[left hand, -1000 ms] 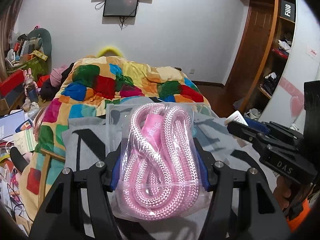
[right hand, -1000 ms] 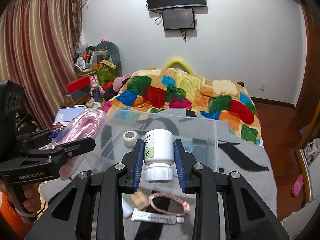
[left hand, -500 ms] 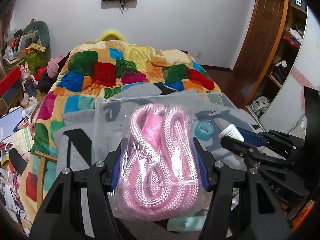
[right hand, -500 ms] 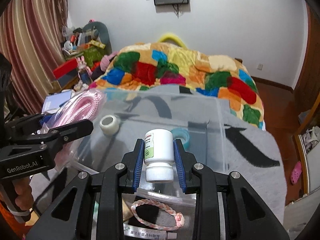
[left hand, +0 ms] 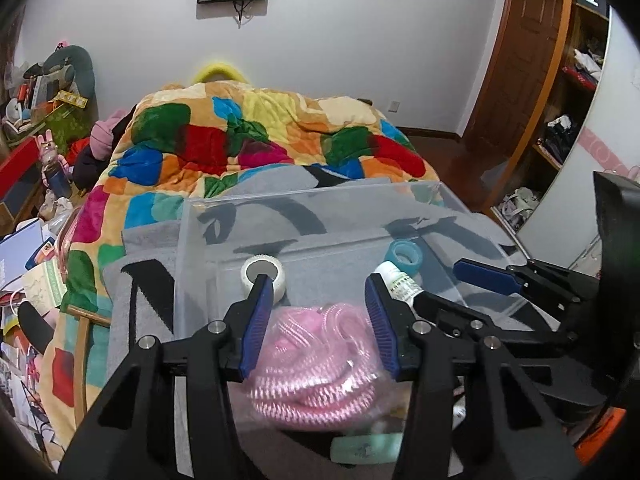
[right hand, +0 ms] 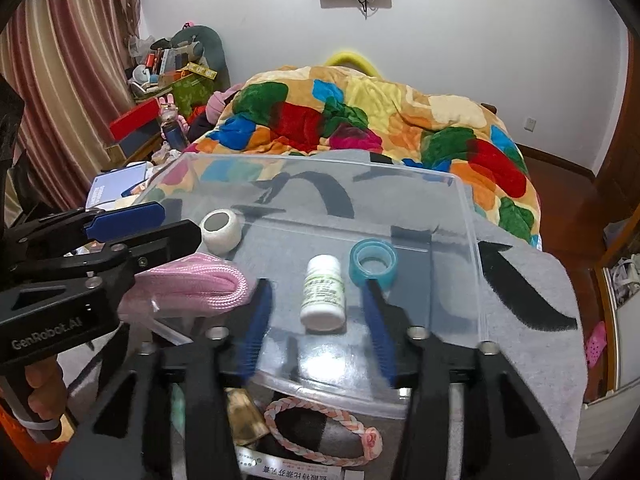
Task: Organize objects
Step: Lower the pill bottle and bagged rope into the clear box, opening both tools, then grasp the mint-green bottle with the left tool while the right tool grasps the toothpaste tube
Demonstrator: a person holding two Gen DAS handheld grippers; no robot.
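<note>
A clear plastic bin (left hand: 192, 248) (right hand: 468, 216) stands on the grey blanket. In it lie a bagged pink rope (left hand: 312, 368) (right hand: 192, 284), a white pill bottle (right hand: 323, 292) (left hand: 398, 282), a white tape roll (left hand: 264, 274) (right hand: 221, 226) and a teal tape roll (left hand: 406, 254) (right hand: 373, 262). My left gripper (left hand: 318, 284) is open above the rope, which lies loose below its fingers. My right gripper (right hand: 318, 286) is open over the bottle, which lies on the bin floor between its fingers.
In front of the bin lie a braided pink bracelet (right hand: 320, 432), a small brass bell (right hand: 244, 416), a white tube (right hand: 288, 466) and a mint green item (left hand: 364, 446). A colourful quilt (left hand: 256, 140) covers the bed behind. Clutter stands at the left, shelves at the right.
Both grippers have moved over the bin and opened. The left let the bagged pink rope drop into the bin; the right let the pill bottle go onto the bin floor.
</note>
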